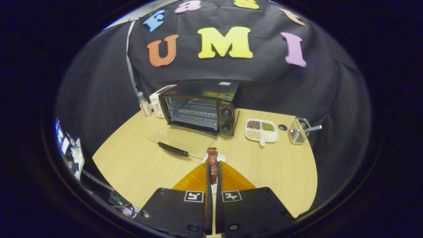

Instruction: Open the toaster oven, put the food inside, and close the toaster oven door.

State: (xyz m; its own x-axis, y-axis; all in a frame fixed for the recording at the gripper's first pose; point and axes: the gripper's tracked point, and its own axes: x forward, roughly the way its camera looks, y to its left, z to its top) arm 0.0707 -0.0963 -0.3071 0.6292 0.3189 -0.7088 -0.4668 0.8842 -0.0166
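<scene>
gripper (213, 172) clamped on food (212, 162) | toaster oven (201, 107) door (180, 138) down flat | bare table (132, 158) before door edge

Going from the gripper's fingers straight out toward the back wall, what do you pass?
Gripper shut on the food piece → small white dish → open glass oven door → toaster oven → black cloth wall.

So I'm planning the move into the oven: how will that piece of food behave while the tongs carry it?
The tongs are shut on the food, a lumpy brown piece standing upright between them. It looks stiff enough to hold its shape and probably light. Its glossy surface may be greasy, so it could slip. The toaster oven door lies open.
</scene>
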